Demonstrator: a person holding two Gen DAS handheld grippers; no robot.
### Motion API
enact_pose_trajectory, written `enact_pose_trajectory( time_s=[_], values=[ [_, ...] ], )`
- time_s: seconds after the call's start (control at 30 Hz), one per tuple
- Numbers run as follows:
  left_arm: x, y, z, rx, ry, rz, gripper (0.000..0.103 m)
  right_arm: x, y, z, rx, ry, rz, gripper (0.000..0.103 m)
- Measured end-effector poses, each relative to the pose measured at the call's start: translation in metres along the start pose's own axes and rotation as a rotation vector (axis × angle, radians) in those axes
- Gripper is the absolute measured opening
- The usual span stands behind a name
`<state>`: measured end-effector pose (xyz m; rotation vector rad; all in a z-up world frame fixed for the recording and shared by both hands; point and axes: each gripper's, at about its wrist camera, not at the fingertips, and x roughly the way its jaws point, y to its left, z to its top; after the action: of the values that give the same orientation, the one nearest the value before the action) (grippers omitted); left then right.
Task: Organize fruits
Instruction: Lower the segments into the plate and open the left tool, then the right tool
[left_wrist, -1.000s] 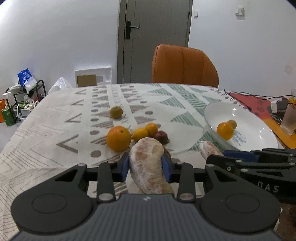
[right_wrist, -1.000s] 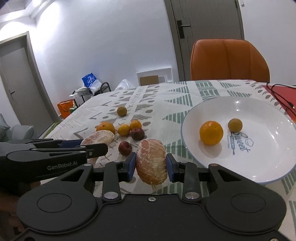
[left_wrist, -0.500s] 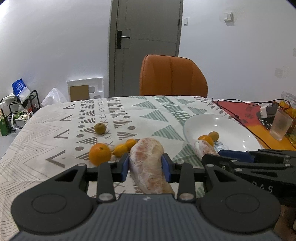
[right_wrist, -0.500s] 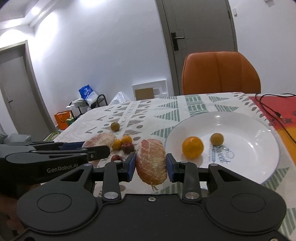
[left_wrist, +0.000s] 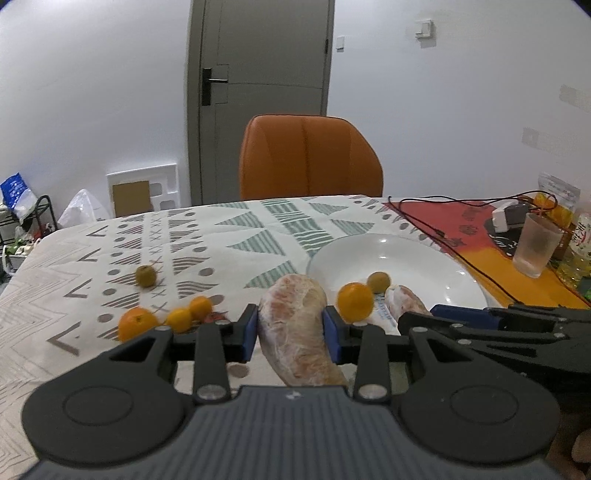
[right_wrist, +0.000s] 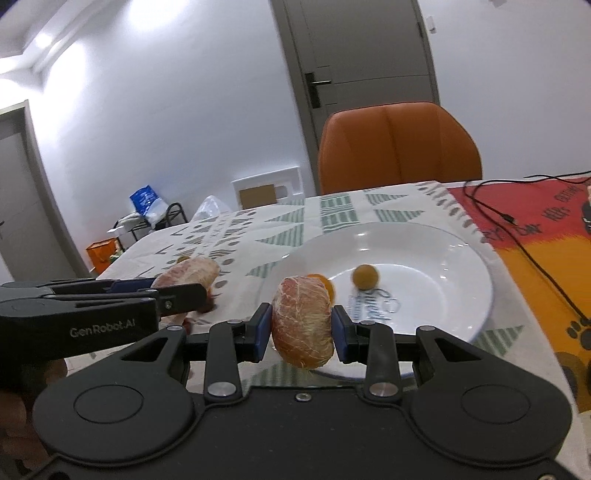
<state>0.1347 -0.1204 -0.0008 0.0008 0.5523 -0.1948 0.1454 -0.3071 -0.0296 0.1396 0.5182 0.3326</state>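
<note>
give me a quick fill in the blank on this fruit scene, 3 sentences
1. Each gripper is shut on a peeled ____ segment.
2. The white plate holds ____ round fruits.
3. The chair behind the table is ____ in colour.

Missing words: pomelo; two; orange

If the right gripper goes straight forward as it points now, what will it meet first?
Probably the white plate. The right gripper, shut on a peeled pomelo segment, points over its near rim, with the orange just beyond; depth is unclear.
</note>
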Motion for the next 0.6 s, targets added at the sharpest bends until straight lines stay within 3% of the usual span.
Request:
enact_pose_trajectory(
  time_s=[0.6],
  values=[
    [0.031,-0.042,0.010,0.041,0.009,-0.052,0.036,0.005,-0.050,0.004,0.053,-0.020,-0.072,0.033]
  ],
)
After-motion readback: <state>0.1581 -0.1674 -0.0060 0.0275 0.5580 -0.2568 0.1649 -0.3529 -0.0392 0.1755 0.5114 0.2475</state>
